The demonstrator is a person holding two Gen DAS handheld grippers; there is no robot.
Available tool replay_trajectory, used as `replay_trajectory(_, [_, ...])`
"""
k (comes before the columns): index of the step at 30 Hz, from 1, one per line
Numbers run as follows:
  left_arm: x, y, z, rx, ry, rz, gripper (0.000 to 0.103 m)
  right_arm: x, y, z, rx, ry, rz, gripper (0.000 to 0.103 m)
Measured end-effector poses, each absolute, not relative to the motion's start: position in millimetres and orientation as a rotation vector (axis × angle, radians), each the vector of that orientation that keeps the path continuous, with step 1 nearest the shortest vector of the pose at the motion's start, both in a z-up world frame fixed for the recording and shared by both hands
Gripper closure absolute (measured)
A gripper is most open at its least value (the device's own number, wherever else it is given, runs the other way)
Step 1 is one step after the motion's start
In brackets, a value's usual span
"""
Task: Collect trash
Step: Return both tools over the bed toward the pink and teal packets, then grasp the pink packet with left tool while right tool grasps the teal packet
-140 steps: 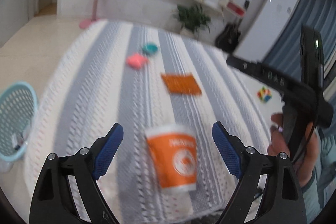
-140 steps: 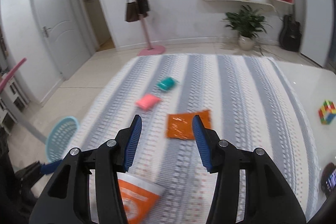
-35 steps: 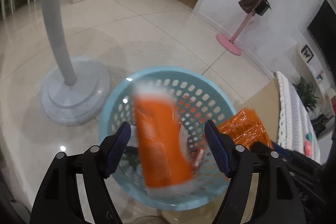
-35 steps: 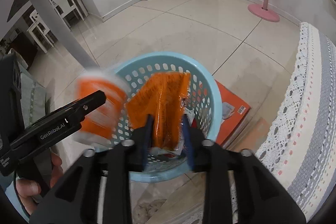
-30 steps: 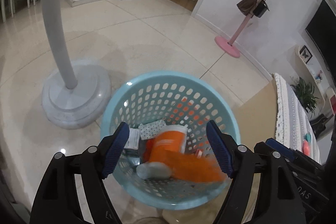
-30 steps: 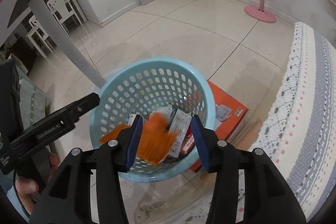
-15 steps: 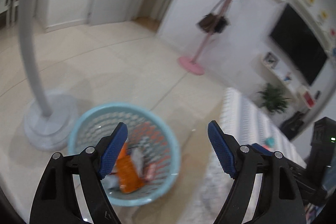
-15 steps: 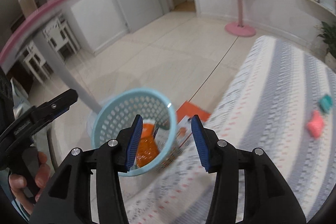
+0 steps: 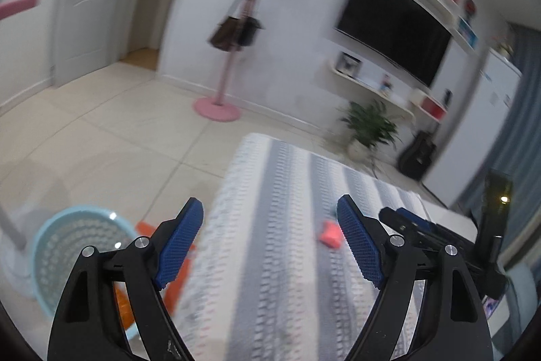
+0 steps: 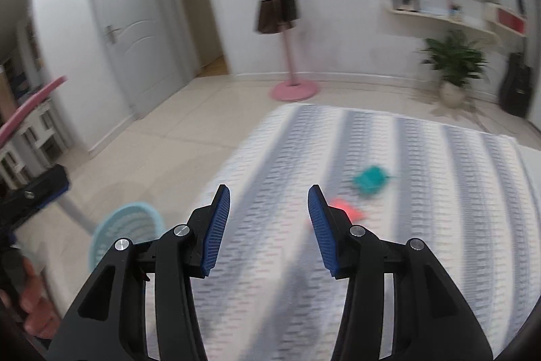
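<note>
My left gripper [image 9: 270, 246] is open and empty above the near left part of the striped bed cover [image 9: 270, 293]. My right gripper [image 10: 268, 225] is open and empty over the same cover [image 10: 439, 225]. A pink wrapper [image 10: 348, 208] and a teal wrapper [image 10: 370, 180] lie on the cover ahead of it. In the left wrist view the pink wrapper [image 9: 329, 235] shows beside the right finger. The light blue basket [image 9: 71, 246] stands on the floor at lower left with orange trash inside; it also shows in the right wrist view [image 10: 125, 235].
An orange box [image 9: 152, 229] lies on the floor between basket and bed. A grey lamp pole [image 9: 10, 225] stands by the basket. A pink coat stand [image 10: 292, 63], a potted plant [image 10: 453, 70], a door [image 10: 125, 32] and a wall TV [image 9: 392, 22] are farther off.
Both grippers dropped the orange cup and orange wrapper into the basket, then swung up and right, back toward the bed. The basket has slid to the lower left of both views.
</note>
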State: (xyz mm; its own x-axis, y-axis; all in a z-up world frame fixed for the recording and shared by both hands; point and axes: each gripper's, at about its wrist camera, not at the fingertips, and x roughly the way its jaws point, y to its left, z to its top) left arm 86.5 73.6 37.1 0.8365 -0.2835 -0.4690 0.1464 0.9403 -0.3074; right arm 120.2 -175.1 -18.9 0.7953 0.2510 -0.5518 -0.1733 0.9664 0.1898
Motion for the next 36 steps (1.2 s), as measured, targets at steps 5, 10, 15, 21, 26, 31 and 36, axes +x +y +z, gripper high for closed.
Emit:
replay_trajectory(5, [121, 20, 20, -0.23, 0.574, -0.3, 0.023, 135, -227, -42, 0.185, 0.618, 0.17, 0.058])
replay_trajectory(10, [157, -23, -4, -0.171, 0.616, -0.381, 0.023, 159, -261, -64, 0.213, 0.622, 0.111, 0.058])
replay_trajectory(15, [201, -64, -54, -0.094, 0.739, -0.432, 0.023, 180, -277, -92, 0.25, 0.669, 0.101, 0.058])
replay_trajectory(21, [237, -94, -104, -0.051, 0.849, -0.465, 0.023, 209, -284, -113, 0.303, 0.72, 0.147, 0.059])
replay_trajectory(26, [248, -111, -130, 0.035, 0.903, -0.434, 0.025, 228, -281, -123, 0.327, 0.763, 0.176, 0.059])
replay_trajectory(31, [251, -108, -139, 0.064, 0.912, -0.405, 0.051, 243, -274, -132, 0.352, 0.8, 0.194, 0.059])
replay_trajectory(36, [248, -84, -137, -0.019, 0.924, -0.392, 0.065, 258, -261, -141, 0.389, 0.85, 0.21, 0.055])
